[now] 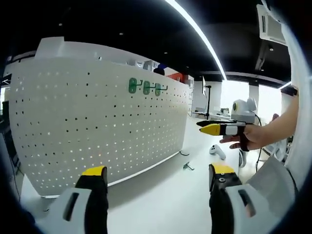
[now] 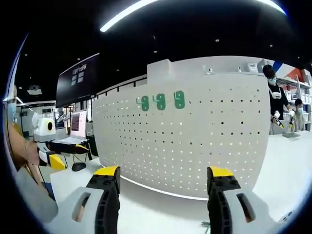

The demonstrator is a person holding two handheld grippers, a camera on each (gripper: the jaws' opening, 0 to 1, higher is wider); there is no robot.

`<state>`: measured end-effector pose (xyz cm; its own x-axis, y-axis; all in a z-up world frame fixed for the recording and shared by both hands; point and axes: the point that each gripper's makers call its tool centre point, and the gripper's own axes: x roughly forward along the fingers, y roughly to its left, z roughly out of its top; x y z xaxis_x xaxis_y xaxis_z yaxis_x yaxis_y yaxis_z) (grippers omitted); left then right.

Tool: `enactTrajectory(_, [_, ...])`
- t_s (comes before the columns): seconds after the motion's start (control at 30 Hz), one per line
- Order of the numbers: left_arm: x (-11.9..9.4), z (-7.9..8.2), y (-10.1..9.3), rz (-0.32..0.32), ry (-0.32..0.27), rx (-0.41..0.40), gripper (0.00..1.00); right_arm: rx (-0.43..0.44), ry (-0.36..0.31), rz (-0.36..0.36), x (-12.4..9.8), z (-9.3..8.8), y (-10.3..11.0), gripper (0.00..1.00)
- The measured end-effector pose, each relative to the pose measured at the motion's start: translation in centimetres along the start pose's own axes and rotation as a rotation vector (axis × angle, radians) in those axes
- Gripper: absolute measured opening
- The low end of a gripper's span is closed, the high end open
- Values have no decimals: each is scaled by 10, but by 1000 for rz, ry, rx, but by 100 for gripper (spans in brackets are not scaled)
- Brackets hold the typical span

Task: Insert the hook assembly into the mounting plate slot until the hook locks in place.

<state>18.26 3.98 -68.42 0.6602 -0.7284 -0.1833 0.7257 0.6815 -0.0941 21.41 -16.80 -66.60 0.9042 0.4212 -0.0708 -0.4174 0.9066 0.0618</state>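
A white pegboard plate (image 1: 97, 126) stands upright on the white table, with three green hook assemblies (image 1: 145, 87) seated in a row near its top. My left gripper (image 1: 158, 178) is open and holds nothing, its yellow-tipped jaws well short of the board. Two loose metal hooks (image 1: 187, 166) lie on the table by the board's right end. A hand holds my right gripper (image 1: 209, 127) off to the right. From the right gripper view, the pegboard (image 2: 195, 141) and the green hooks (image 2: 161, 101) face me. My right gripper (image 2: 164, 178) is open and empty.
A white hand-held device (image 1: 218, 151) lies on the table beyond the loose hooks. The left gripper (image 2: 54, 161) shows at the left edge, near a laptop (image 2: 78, 127) and a mouse (image 2: 78, 166). Two people (image 2: 275, 100) work at the far right.
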Motion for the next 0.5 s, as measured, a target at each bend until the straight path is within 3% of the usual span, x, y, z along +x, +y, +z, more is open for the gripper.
enactTrajectory(0.5, [-10, -20, 1, 12, 38, -22, 88, 9, 92, 30, -23, -38, 11, 71])
